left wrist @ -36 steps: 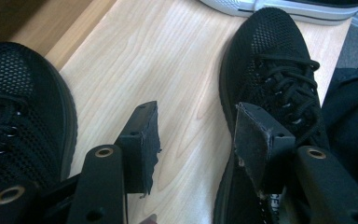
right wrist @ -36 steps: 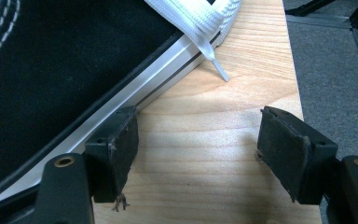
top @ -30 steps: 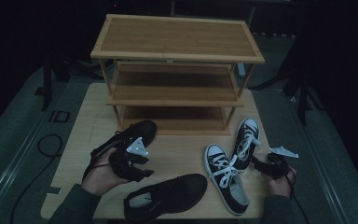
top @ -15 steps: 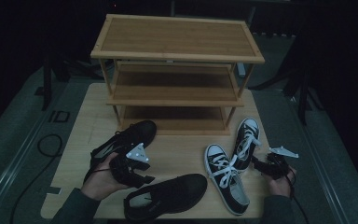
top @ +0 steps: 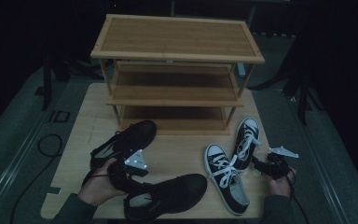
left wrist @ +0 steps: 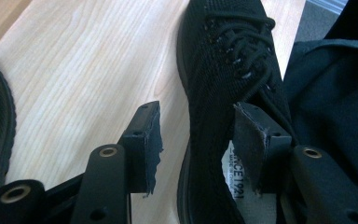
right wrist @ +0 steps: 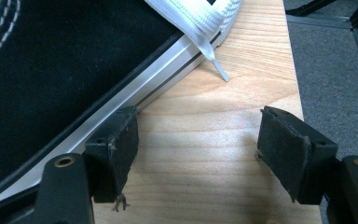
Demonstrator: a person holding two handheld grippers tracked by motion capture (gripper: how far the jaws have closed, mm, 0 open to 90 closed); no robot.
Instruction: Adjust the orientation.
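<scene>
None of the four shoes is racked yet. Our left gripper straddles the collar of the black knit shoe at the table's near edge, jaws open. Right gripper is open beside the sneakers, near the right edge. Second black shoe fronts the empty rack.

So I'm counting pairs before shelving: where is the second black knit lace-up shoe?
In the high view, the second black knit lace-up shoe lies left of centre on the table, before the wooden three-shelf rack.
</scene>
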